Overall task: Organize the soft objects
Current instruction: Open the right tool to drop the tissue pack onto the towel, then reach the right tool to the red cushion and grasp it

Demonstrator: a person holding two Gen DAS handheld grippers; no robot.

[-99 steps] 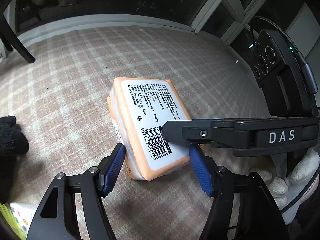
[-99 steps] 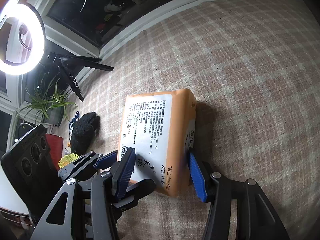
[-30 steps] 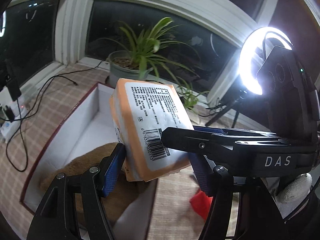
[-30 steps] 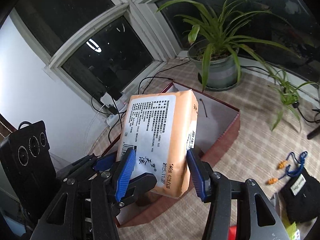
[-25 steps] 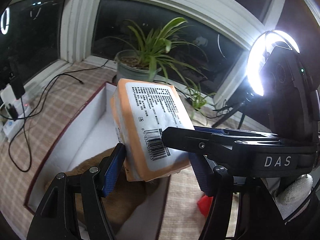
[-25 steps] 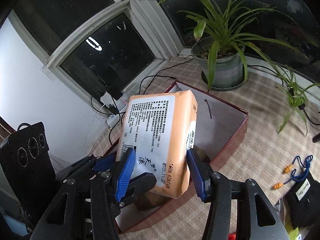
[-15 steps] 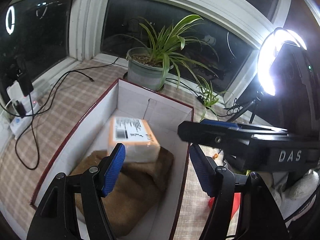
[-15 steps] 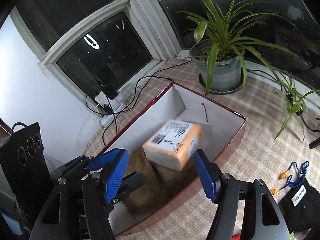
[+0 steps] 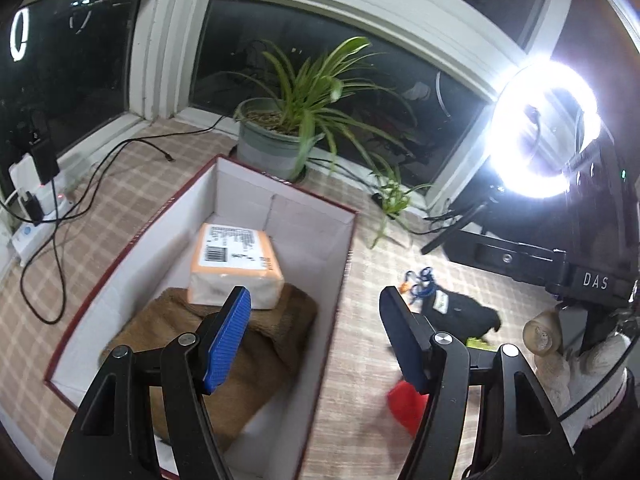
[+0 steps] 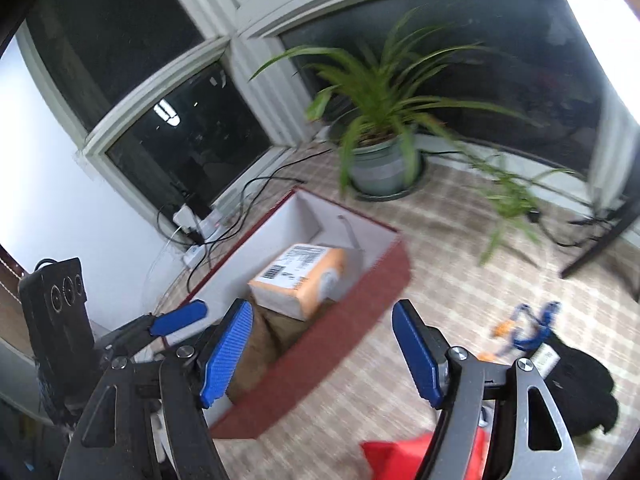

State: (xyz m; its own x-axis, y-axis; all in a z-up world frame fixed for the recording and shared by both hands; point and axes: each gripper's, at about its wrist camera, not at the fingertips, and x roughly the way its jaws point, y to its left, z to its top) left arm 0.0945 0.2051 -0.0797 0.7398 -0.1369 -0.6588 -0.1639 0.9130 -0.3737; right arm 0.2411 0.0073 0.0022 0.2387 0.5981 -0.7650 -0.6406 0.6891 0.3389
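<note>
Both tongs are standing spread and empty: left gripper (image 9: pixel 314 334) is hanging over the near end of the dark-red, white-lined cardboard box (image 9: pixel 347 248), and right gripper (image 10: pixel 322 346), whose jaws have just been opening with nothing between them, is hovering at the box's near wall. Orange plastic-wrapped soft pack with a white barcode label (image 9: pixel 236 266) is lying inside the box, resting partly on the folded brown fleecy cloth (image 9: pixel 244 354) beneath it, no pad touching it. Judging from this, the placing step is finishing and a fresh pick is coming due. Black knitted item with a small white tag (image 10: pixel 572 376) is lying on the checked mat (image 10: pixel 448 276) beside a blue cord with orange plugs (image 10: pixel 528 326); a red object (image 10: pixel 400 460) is sitting near the lower edge, too blurred to identify. Next move is calling for swinging one gripper toward the black knit, lowering it open, and pinching a good fold without snagging the cord.
</note>
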